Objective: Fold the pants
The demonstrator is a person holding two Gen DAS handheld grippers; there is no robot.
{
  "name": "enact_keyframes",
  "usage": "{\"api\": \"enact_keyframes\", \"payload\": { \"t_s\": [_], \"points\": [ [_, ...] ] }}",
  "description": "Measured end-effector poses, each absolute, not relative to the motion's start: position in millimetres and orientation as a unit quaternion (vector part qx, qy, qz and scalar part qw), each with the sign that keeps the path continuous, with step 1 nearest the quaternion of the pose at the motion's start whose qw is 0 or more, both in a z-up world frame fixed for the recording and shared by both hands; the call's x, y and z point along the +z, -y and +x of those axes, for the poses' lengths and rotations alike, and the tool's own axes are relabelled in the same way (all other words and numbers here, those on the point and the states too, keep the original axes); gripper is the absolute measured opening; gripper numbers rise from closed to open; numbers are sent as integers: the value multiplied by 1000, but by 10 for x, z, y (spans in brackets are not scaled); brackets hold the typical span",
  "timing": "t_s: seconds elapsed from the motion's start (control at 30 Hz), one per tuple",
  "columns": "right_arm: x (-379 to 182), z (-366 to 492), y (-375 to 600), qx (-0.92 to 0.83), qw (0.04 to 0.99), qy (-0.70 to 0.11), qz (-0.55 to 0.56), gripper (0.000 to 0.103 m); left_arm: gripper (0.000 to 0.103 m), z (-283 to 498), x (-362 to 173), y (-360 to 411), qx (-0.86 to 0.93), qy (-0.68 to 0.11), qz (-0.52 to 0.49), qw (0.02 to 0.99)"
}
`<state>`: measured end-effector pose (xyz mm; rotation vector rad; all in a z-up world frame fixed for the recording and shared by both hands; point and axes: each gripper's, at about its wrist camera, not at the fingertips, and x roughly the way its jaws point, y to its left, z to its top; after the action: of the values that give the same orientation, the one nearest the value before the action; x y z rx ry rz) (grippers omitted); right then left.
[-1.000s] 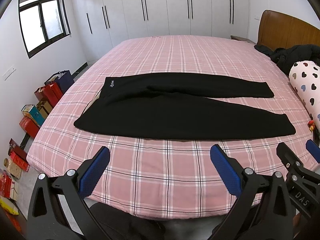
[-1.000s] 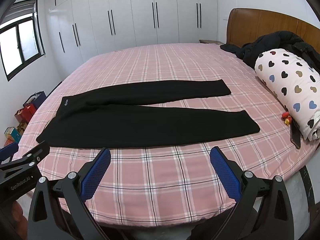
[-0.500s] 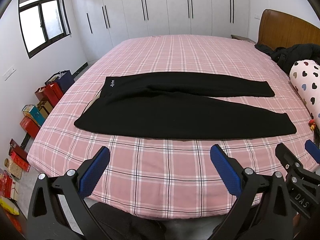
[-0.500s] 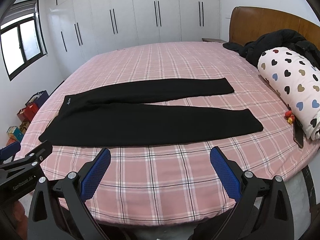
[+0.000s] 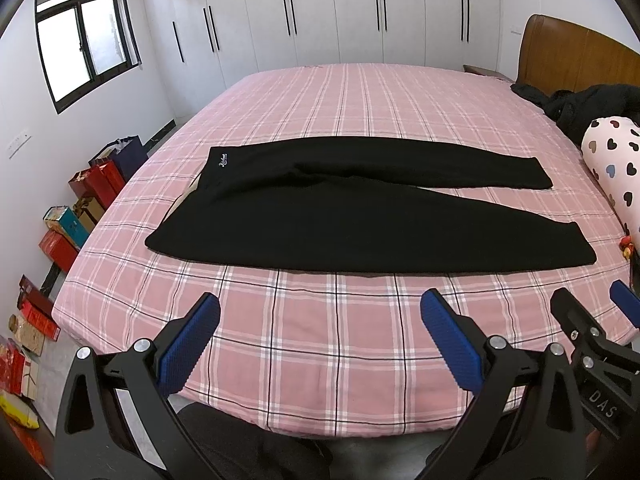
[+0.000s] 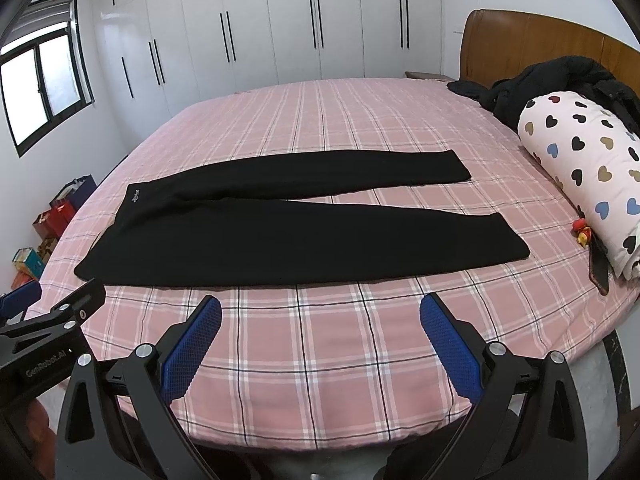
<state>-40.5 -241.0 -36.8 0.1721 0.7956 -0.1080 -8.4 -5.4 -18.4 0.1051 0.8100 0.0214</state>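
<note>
Both wrist cameras sit low by the near bed (image 5: pixel 320 344) edge, looking forward between their own spread fingers toward the wardrobes (image 6: pixel 280 28), sharing the black pants (image 5: pixel 360 216) ahead, each glimpsing the other gripper alongside.

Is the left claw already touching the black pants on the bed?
Apart. In the left wrist view the left claw is open, with a strip of pink plaid sheet between its fingertips and the pants.

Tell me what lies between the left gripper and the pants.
Only bare pink plaid sheet lies between the left gripper and the pants, in the left wrist view.
</note>
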Motion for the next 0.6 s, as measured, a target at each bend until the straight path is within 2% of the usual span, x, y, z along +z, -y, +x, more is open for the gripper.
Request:
{"api": "enact_keyframes", "payload": {
  "t_s": [0.33, 0.5, 0.6],
  "points": [
    [-460, -273, 2549, -40, 912, -399, 90, 98, 98, 44, -269, 12, 9, -404, 48, 913],
    [-648, 78, 3078, -55, 905, -409, 104, 98, 98, 372, -396, -150, 17, -408, 46, 912],
    [-903, 572, 3680, -80, 894, -425, 113, 98, 98, 629, -512, -251, 24, -408, 46, 911]
  ]
}}
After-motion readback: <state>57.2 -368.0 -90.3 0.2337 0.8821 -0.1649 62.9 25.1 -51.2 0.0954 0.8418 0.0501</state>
